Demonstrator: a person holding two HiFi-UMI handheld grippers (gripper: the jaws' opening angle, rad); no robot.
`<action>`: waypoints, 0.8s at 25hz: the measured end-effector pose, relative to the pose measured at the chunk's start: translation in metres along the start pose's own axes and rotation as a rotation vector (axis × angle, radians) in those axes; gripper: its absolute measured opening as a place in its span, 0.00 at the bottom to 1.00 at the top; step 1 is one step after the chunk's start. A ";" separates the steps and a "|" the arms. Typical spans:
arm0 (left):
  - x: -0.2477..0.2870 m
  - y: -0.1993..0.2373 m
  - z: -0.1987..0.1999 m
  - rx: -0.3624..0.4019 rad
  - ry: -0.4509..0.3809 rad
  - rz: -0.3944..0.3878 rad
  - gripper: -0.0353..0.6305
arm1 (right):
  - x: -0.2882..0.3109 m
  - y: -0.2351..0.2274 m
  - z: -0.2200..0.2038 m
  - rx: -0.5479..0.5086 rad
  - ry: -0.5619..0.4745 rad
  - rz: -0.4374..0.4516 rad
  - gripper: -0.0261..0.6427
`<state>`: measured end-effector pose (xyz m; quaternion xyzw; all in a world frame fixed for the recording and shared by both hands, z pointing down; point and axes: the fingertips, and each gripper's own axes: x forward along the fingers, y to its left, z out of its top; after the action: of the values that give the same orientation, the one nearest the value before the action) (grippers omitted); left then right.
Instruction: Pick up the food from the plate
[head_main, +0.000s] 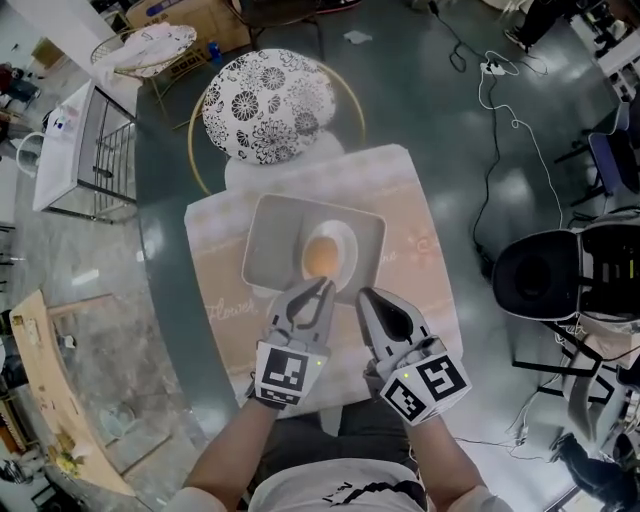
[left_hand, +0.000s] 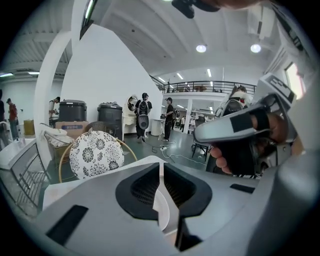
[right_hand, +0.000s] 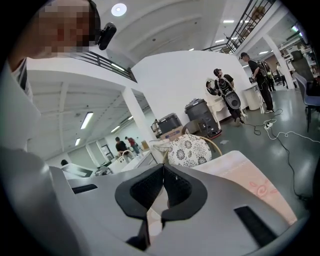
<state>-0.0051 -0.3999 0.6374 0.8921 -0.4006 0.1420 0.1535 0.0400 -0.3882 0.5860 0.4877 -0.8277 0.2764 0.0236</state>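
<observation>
A grey rectangular plate (head_main: 268, 250) lies on a pale pink placemat (head_main: 410, 200) on the glass counter (head_main: 165, 200). In the plate sits a white oval dish (head_main: 346, 238), and in the dish is the orange food (head_main: 321, 258), rounded and uncovered. The left gripper (head_main: 324, 284) hangs over the plate's near edge, its tip just beside the dish's near rim; whether it touches I cannot tell. Its jaws are closed together with nothing between them. The right gripper (head_main: 362, 294) sits just beside it, near the plate's near right corner, jaws likewise pressed closed and empty. Beyond the counter stands a chair with a black-and-white flowered cushion (head_main: 265, 105)
</observation>
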 end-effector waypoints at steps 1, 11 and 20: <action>0.003 0.003 -0.005 0.001 0.002 0.007 0.06 | 0.002 -0.002 -0.004 0.004 0.002 0.001 0.06; 0.046 0.027 -0.048 0.038 0.042 0.085 0.40 | 0.013 -0.030 -0.023 0.025 0.001 -0.005 0.06; 0.075 0.041 -0.083 0.053 0.072 0.120 0.51 | 0.010 -0.049 -0.043 0.039 0.002 -0.021 0.06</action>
<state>0.0013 -0.4439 0.7476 0.8647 -0.4435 0.1933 0.1352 0.0647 -0.3939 0.6470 0.4964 -0.8172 0.2925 0.0178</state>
